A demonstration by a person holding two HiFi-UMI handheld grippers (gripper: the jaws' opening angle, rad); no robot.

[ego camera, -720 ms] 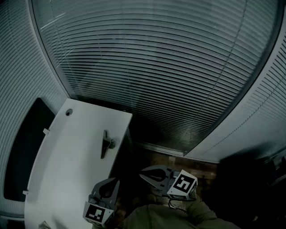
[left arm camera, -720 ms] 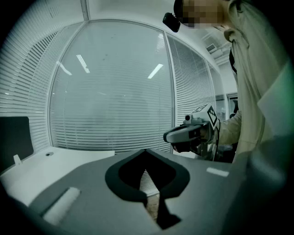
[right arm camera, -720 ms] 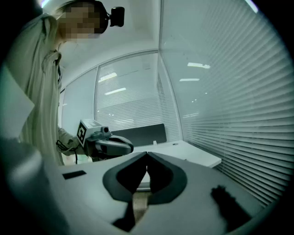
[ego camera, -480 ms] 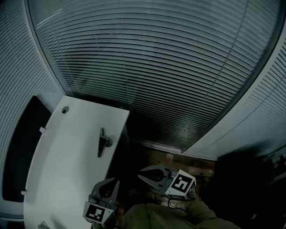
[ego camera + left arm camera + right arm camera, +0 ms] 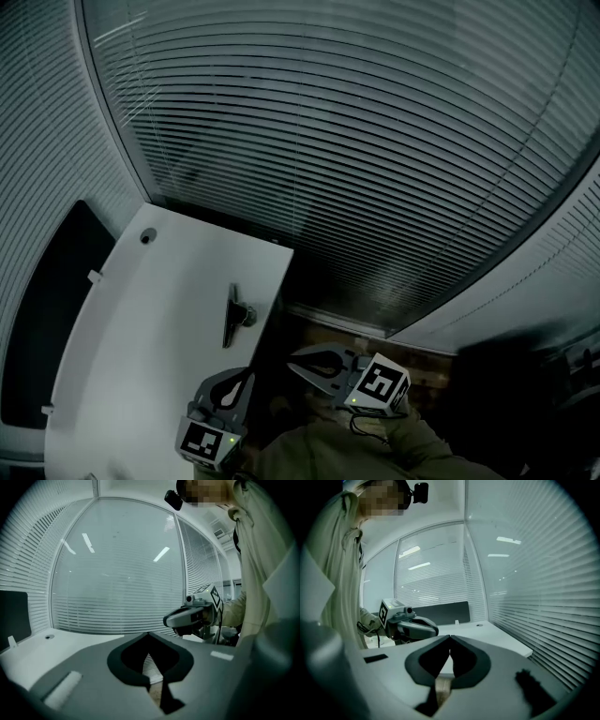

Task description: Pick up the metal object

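The metal object (image 5: 235,316), a dark slim clamp-like piece with a small knob, lies near the right edge of the white table (image 5: 141,328). My left gripper (image 5: 242,379) hovers over the table's near right corner, just short of the object, jaws shut and empty. In the left gripper view its tips (image 5: 149,633) meet, and the object is hidden behind the jaws. My right gripper (image 5: 294,361) hangs off the table to the right of the object, pointing left. It is shut with nothing in it, tips (image 5: 450,637) together.
Slatted window blinds (image 5: 328,141) curve around the far side. A dark panel (image 5: 47,309) stands along the table's left edge. A small round grommet (image 5: 146,236) marks the far corner. Wooden floor (image 5: 375,339) shows beside the table. The person's sleeve (image 5: 356,455) fills the bottom.
The head view has swung, so the table and metal object sit a little further right and lower in the picture. Both grippers hold almost the same places and stay shut.
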